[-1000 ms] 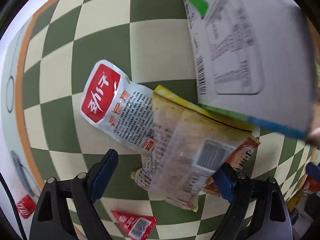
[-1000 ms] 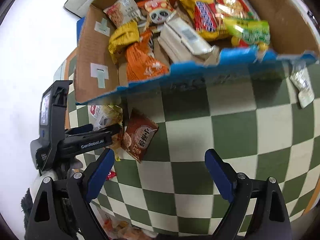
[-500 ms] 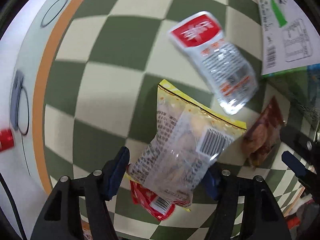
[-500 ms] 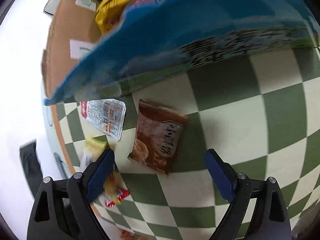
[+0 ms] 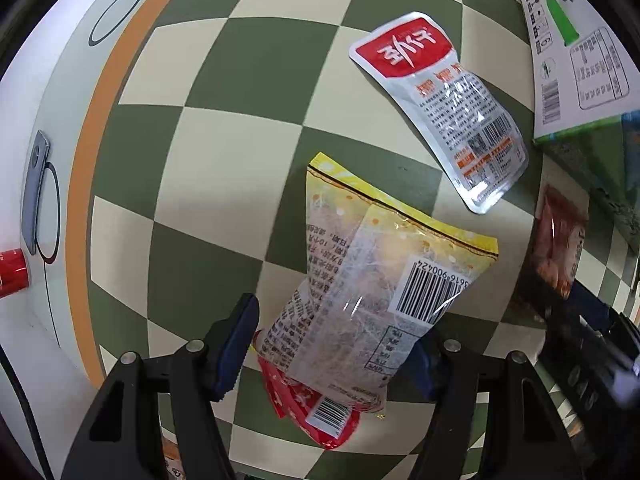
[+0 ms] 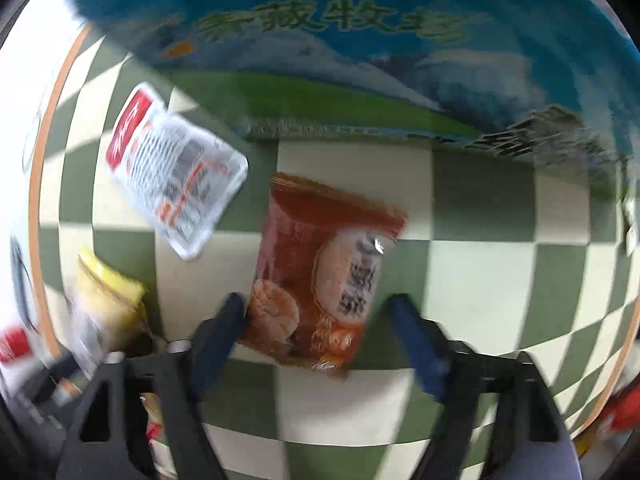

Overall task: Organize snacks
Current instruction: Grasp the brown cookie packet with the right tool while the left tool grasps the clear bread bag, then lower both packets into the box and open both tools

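My left gripper [image 5: 332,332] is shut on a yellow and clear snack bag [image 5: 372,280], which hangs over a small red packet [image 5: 316,412]. A white packet with a red label [image 5: 440,108] lies further up on the checkered cloth. In the right wrist view a brown-orange snack packet [image 6: 320,272] lies flat between the jaws of my right gripper [image 6: 316,304], which are closing. The left pad meets the packet's edge and the right pad stands just off it. The white packet [image 6: 172,172] and the yellow bag [image 6: 104,300] show to its left.
The snack carton's blue printed side [image 6: 360,40] rises just beyond the brown packet; its white side [image 5: 580,40] fills the left view's upper right. The green and cream cloth [image 5: 240,140] ends at an orange border and white table edge on the left. A red packet [image 5: 10,272] lies there.
My left gripper closed on the yellow bag and carried it away from the white packet. My right gripper dropped from above the carton down over the brown packet, and its jaws narrowed.
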A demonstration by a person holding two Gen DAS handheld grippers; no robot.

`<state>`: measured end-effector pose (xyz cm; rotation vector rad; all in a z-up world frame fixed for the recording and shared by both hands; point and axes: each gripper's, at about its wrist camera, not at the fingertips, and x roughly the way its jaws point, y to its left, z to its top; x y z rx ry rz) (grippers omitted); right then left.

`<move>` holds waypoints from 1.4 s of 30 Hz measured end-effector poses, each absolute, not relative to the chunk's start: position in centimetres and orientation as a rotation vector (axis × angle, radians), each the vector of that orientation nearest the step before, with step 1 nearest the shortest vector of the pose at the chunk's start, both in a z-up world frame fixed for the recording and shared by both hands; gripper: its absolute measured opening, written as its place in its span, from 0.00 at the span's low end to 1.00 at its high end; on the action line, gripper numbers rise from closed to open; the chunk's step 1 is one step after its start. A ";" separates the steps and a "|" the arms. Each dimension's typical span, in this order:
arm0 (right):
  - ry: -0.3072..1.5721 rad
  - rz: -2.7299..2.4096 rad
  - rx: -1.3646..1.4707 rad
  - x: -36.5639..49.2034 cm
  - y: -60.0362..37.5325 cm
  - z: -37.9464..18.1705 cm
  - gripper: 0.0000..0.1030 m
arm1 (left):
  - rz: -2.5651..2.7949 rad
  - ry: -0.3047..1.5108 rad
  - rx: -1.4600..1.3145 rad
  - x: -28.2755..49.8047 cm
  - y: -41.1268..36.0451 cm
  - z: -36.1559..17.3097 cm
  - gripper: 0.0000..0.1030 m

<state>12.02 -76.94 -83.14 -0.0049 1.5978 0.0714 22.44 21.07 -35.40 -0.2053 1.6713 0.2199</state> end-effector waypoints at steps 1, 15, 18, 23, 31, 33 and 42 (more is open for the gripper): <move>1.588 0.093 -0.036 11.5 -77.0 -83.1 0.58 | 0.219 1.673 -0.201 22.4 20.7 -35.4 0.63; 1.622 0.176 0.114 4.6 -87.1 -83.3 0.57 | 0.118 1.655 -0.146 21.9 12.2 -33.9 0.57; 1.609 0.178 0.162 4.6 -88.7 -82.7 0.57 | 0.095 1.647 -0.136 22.0 10.4 -33.2 0.55; 1.573 0.194 0.203 5.9 -91.1 -80.2 0.57 | 0.060 1.634 -0.098 22.6 7.8 -32.5 0.52; 1.494 0.230 0.242 5.8 -92.7 -75.8 0.57 | 0.001 1.566 -0.091 22.4 5.3 -28.4 0.51; 1.476 0.242 0.262 5.7 -93.3 -74.6 0.57 | -0.016 1.540 -0.103 22.4 4.8 -26.7 0.51; 1.353 0.279 0.352 6.2 -96.9 -67.3 0.57 | -0.096 1.385 -0.165 24.0 5.2 -17.2 0.51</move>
